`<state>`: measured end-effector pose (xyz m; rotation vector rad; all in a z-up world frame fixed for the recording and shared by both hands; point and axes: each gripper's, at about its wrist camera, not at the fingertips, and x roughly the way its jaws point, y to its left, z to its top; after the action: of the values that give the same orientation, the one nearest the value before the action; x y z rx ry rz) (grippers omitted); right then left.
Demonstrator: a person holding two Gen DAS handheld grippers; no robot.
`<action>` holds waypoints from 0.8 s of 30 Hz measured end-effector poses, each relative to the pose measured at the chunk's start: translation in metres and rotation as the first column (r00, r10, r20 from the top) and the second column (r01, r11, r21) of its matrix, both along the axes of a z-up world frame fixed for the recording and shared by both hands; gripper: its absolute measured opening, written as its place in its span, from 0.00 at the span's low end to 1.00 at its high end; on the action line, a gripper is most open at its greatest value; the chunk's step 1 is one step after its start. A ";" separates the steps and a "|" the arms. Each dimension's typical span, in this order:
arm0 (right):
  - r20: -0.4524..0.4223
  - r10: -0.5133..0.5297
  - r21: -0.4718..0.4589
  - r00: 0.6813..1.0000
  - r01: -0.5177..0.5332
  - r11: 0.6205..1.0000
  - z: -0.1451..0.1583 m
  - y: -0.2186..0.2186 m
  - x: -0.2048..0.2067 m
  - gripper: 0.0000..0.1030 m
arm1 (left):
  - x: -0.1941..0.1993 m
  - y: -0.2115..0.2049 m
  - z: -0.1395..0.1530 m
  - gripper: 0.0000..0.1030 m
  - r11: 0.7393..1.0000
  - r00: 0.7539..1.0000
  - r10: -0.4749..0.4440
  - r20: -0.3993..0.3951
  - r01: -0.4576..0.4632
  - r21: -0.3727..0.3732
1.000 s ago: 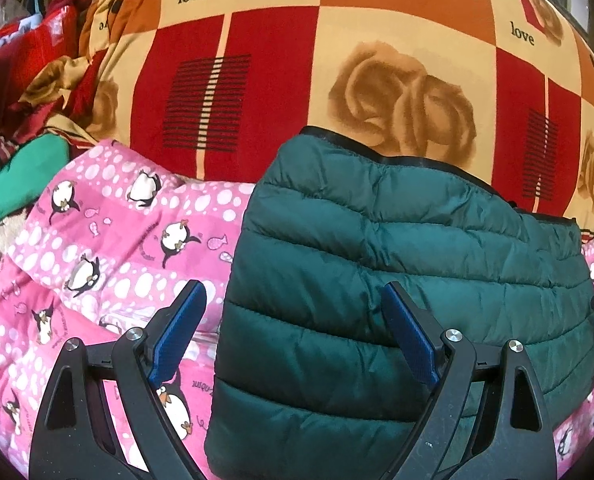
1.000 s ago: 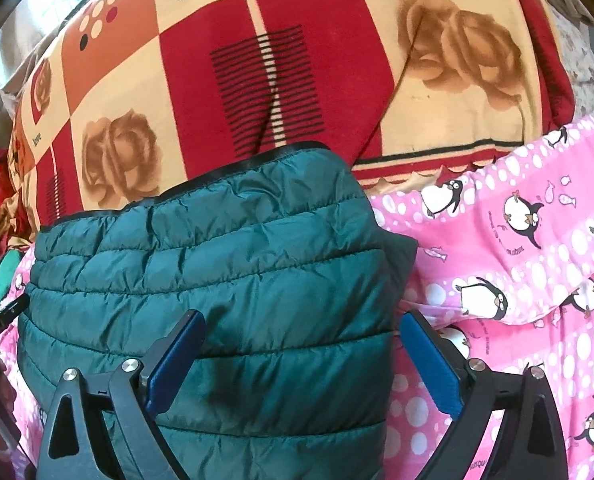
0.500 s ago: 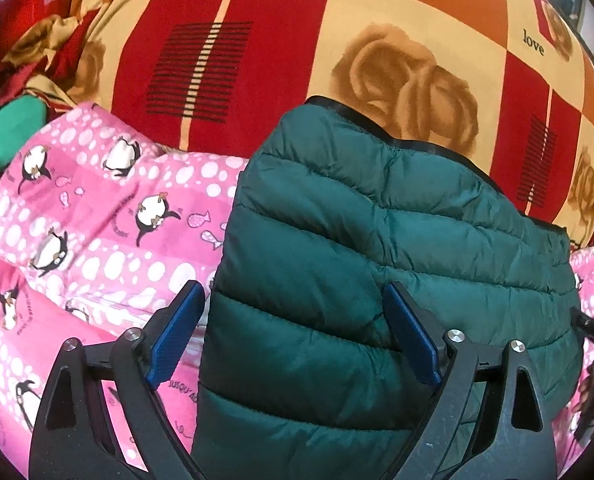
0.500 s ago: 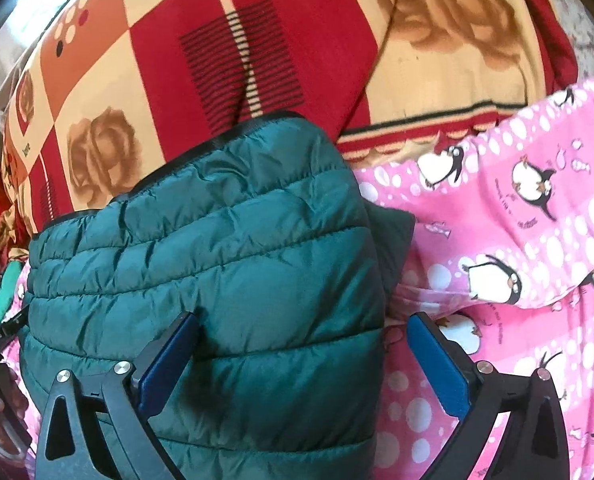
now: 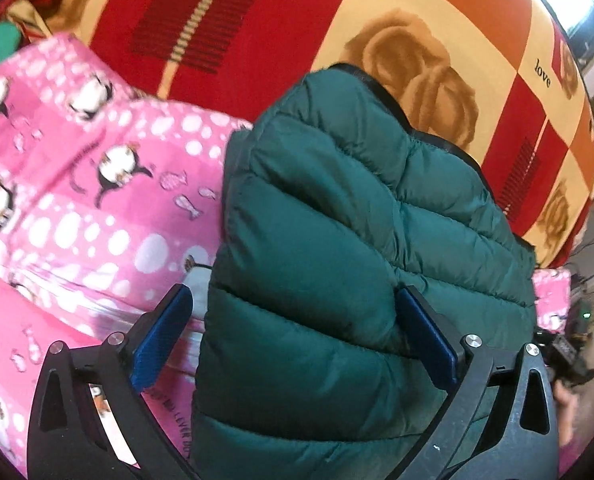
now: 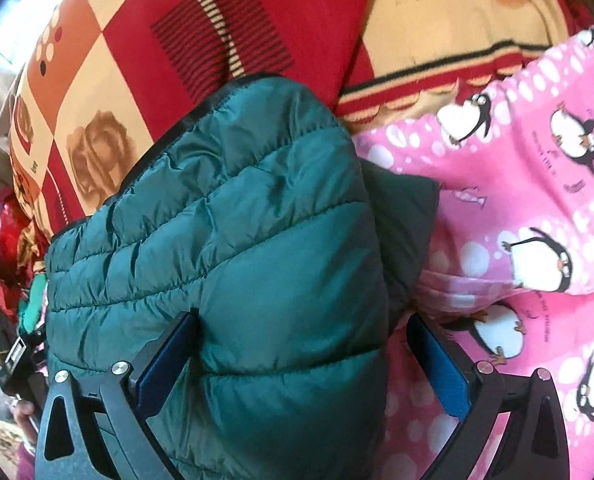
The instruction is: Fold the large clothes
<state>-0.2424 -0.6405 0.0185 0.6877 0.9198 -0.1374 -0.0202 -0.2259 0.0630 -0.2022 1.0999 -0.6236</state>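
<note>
Two blankets carry my work: a rose-check blanket (image 5: 417,20) behind, a pink penguin blanket (image 5: 77,200) in front. On the pink one, far edge against the check, lies the folded green puffer jacket (image 5: 357,240): light, springy, slippery, I judge. I'd pinch deep at each side edge. Left gripper (image 5: 297,344) and right gripper (image 6: 301,364) straddle those edges, jaws spread after widening, pinching nothing.

The left gripper (image 5: 295,334) has just been opening, and now its blue pads stand wide apart. The green puffy jacket (image 5: 361,240) lies folded between them on the pink penguin blanket (image 5: 77,200). A red and yellow flower blanket (image 5: 297,32) sits far behind.
</note>
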 end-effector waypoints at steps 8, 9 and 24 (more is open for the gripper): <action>0.022 0.078 0.097 0.997 -0.080 0.992 -0.013 -0.005 0.012 1.00 | 0.009 0.002 -0.011 1.00 0.996 0.995 -0.052 -0.090 0.045 -0.078; 0.026 0.090 0.105 0.996 -0.092 0.990 -0.015 -0.005 0.014 1.00 | 0.010 0.000 -0.012 1.00 0.996 0.994 -0.057 -0.092 0.050 -0.078; 0.119 0.182 0.089 0.976 -0.193 0.977 -0.001 0.019 0.011 0.75 | -0.001 -0.028 -0.003 0.69 0.987 0.987 -0.153 -0.040 0.151 -0.052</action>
<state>-0.2318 -0.6218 0.0176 0.6903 0.8847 0.1152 -0.0216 -0.2541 0.0604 -0.1751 1.1505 -0.7860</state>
